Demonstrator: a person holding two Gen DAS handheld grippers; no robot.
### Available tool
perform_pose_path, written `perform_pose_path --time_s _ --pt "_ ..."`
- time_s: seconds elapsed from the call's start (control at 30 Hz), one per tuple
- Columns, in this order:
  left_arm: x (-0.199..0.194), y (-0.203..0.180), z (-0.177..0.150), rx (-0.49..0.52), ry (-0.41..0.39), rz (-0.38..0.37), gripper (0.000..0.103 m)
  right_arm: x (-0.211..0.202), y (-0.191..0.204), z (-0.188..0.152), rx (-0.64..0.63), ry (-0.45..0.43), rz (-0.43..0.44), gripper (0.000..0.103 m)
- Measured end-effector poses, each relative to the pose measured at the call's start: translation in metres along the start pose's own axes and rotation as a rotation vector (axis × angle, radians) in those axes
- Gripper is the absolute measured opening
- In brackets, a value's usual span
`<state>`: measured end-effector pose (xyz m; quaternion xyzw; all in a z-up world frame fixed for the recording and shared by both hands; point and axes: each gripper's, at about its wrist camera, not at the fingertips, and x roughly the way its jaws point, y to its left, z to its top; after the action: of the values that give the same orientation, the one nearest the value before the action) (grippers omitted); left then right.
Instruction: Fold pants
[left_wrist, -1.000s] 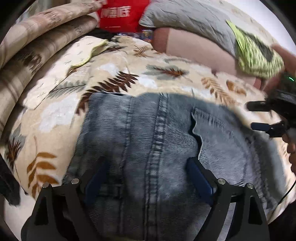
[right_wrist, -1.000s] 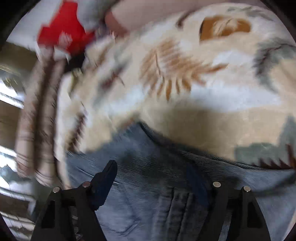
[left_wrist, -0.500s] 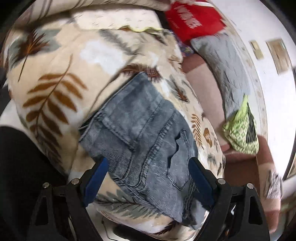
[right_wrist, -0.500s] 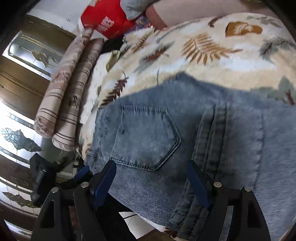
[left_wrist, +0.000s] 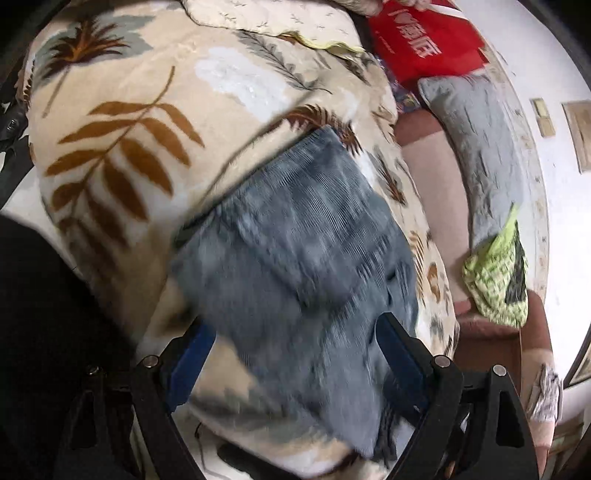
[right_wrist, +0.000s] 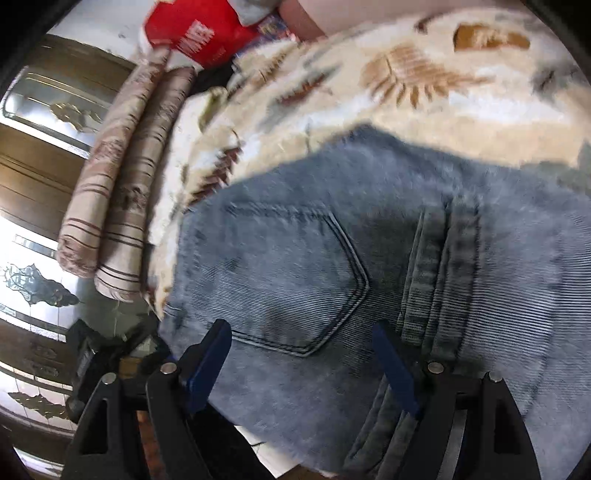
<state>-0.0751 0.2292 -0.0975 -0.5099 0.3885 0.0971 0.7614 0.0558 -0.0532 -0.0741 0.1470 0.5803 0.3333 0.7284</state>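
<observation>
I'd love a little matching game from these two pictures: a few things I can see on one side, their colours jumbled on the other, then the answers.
Things:
1. jeans
2. blanket
3. bag
4. cushion

Colours:
A. red with white lettering
B. plain grey
C. faded blue
D. cream with brown and grey leaves

Pairs: 1-C, 2-D, 3-A, 4-B

The pants (right_wrist: 369, 258) are ribbed, faded blue denim; the blanket (left_wrist: 147, 110) beneath is soft, fuzzy fleece; the fingers (right_wrist: 210, 354) look matt plastic.
</observation>
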Motion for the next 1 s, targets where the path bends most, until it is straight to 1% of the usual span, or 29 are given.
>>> perform_pose_path --time_s 0.07,0.1,0.13,0.17,0.2,0.23,0.3,0.33,0.4,0.47,0.5,0.53,0.57,0.63,0.67,0.7,0.73,0.77,0.8,0.87,0.9,0.93,1.0 --pt "0.005 -0.001 0.010 -0.012 -0.002 -0.004 0.087 0.003 -0.005 0.000 0.013 -0.015 0.026 0.086" --pt "0.003 -0.003 0.013 -0.007 -0.019 -0.019 0.080 0.002 -0.005 0.000 0.016 -0.016 0.044 0.087" --pt "0.001 -0.006 0.015 0.008 -0.033 -0.024 0.069 0.001 -0.007 0.000 0.015 -0.014 0.054 0.087" --pt "0.000 -0.010 0.016 0.038 -0.044 0.007 0.036 0.002 -0.009 -0.001 0.017 -0.014 0.065 0.087" --pt "0.000 -0.013 0.016 0.069 -0.054 0.038 0.019 0.001 -0.011 -0.001 0.022 -0.017 0.076 0.087" --pt "-0.001 -0.014 0.016 0.092 -0.060 0.038 0.019 0.000 -0.014 -0.002 0.033 -0.022 0.090 0.087" --pt "-0.001 -0.015 0.015 0.097 -0.074 0.040 0.017 0.000 -0.015 -0.002 0.037 -0.024 0.094 0.088" --pt "-0.003 -0.018 0.014 0.115 -0.085 0.049 0.017 0.000 -0.014 -0.002 0.034 -0.025 0.097 0.090" --pt "-0.010 -0.029 0.010 0.168 -0.112 0.065 0.016 0.000 -0.015 -0.001 0.032 -0.023 0.108 0.090" --pt "-0.021 -0.041 0.007 0.234 -0.151 0.077 0.016 -0.009 -0.015 0.000 0.070 -0.018 0.119 0.090" --pt "-0.027 -0.049 0.004 0.275 -0.172 0.084 0.016 -0.021 -0.015 -0.001 0.077 -0.054 0.139 0.090" --pt "-0.031 -0.055 0.002 0.304 -0.186 0.088 0.016 -0.041 -0.013 -0.005 0.064 -0.111 0.163 0.090" --pt "-0.034 -0.065 -0.001 0.343 -0.203 0.094 0.016 -0.053 -0.014 -0.009 0.061 -0.139 0.166 0.090" --pt "-0.041 -0.082 -0.010 0.429 -0.242 0.112 0.016 -0.077 -0.025 -0.021 0.084 -0.191 0.163 0.091" --pt "-0.041 -0.090 -0.013 0.458 -0.255 0.117 0.016 -0.082 -0.038 -0.029 0.126 -0.207 0.154 0.092" --pt "-0.042 -0.098 -0.018 0.493 -0.268 0.122 0.016 -0.079 -0.051 -0.034 0.166 -0.202 0.145 0.093" --pt "-0.042 -0.106 -0.022 0.519 -0.278 0.129 0.016 -0.058 -0.073 -0.040 0.225 -0.132 0.146 0.093" --pt "-0.042 -0.116 -0.027 0.552 -0.286 0.136 0.016 -0.049 -0.083 -0.042 0.220 -0.133 0.181 0.093" --pt "-0.043 -0.125 -0.032 0.587 -0.294 0.143 0.015 -0.055 -0.086 -0.043 0.213 -0.173 0.213 0.093" --pt "-0.047 -0.149 -0.048 0.665 -0.313 0.141 0.015 -0.069 -0.089 -0.042 0.265 -0.170 0.261 0.093" --pt "-0.049 -0.164 -0.060 0.719 -0.323 0.133 0.015 -0.077 -0.092 -0.044 0.276 -0.194 0.269 0.093" --pt "-0.051 -0.178 -0.074 0.779 -0.335 0.128 0.014 -0.092 -0.097 -0.048 0.289 -0.248 0.269 0.093" --pt "-0.049 -0.200 -0.100 0.877 -0.338 0.109 0.014 -0.122 -0.111 -0.057 0.324 -0.345 0.300 0.093"
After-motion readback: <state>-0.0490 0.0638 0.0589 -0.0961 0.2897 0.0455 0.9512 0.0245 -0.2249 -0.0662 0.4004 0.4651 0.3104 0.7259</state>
